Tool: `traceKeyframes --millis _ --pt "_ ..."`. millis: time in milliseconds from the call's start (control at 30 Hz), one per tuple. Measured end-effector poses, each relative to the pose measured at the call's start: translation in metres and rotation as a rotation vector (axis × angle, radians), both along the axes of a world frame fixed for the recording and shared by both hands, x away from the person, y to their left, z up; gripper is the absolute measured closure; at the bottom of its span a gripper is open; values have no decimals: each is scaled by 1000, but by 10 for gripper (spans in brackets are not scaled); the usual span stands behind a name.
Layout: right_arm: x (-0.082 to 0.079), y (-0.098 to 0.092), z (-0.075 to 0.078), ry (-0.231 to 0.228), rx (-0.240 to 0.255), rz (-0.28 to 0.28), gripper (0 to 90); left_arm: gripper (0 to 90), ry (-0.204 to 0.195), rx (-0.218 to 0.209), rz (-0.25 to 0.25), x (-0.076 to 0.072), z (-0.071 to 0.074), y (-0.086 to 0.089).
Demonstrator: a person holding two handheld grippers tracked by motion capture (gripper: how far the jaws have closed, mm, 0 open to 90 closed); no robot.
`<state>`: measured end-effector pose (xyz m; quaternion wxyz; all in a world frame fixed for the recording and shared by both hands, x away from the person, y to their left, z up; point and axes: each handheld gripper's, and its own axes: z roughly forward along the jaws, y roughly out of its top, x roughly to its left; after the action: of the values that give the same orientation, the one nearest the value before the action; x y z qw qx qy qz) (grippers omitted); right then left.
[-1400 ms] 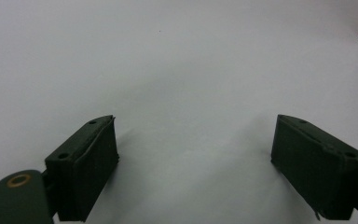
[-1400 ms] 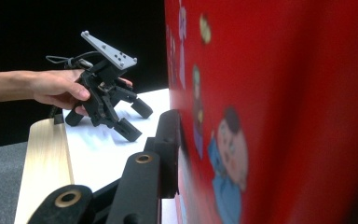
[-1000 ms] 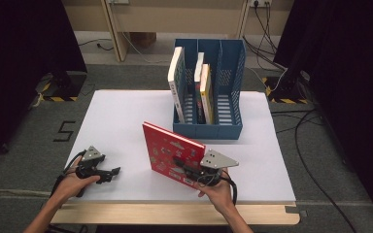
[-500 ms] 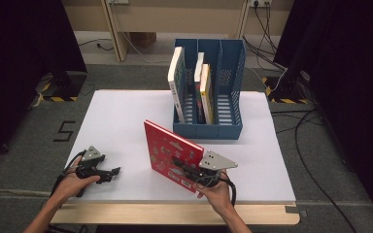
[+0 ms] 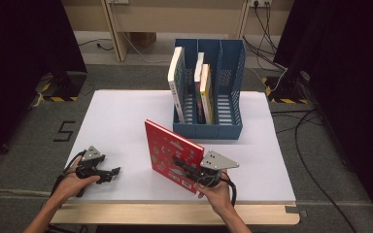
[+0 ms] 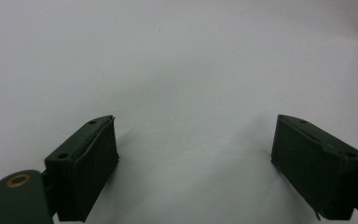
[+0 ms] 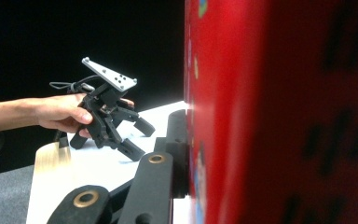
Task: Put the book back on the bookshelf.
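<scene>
In the high view, a red book [image 5: 171, 154] was held upright on edge at the near middle of the white table [image 5: 121, 121], clamped by the right gripper [image 5: 187, 170] just near of the blue file rack [image 5: 209, 97], where three books [image 5: 177, 82] stood. The left gripper [image 5: 108, 173] was rested at the near left, well apart from the book. In the left gripper view, its jaws were seen spread wide over bare table, nothing between them. In the right gripper view, one jaw was seen pressed flat against the red cover [image 7: 279, 112], the jaws having just been closing on it; the left gripper [image 7: 137, 137] was seen farther off, jaws apart.
</scene>
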<state>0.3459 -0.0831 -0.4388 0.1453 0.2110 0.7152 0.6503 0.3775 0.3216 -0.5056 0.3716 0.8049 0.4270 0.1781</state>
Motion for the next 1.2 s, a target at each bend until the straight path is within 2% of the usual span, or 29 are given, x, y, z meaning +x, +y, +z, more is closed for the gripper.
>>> traceKeyframes --millis 500,767,967,1200 --pt "-4 -8 9 -7 20 -13 796 132 0 0 0 0 0 0" --pt "-5 -19 17 -29 30 -51 796 132 0 0 -1 0 0 0" --pt "-12 -34 23 -64 22 -75 796 132 0 -1 0 0 0 0" --pt "-20 -60 37 -103 42 -144 797 132 0 0 0 0 0 0"
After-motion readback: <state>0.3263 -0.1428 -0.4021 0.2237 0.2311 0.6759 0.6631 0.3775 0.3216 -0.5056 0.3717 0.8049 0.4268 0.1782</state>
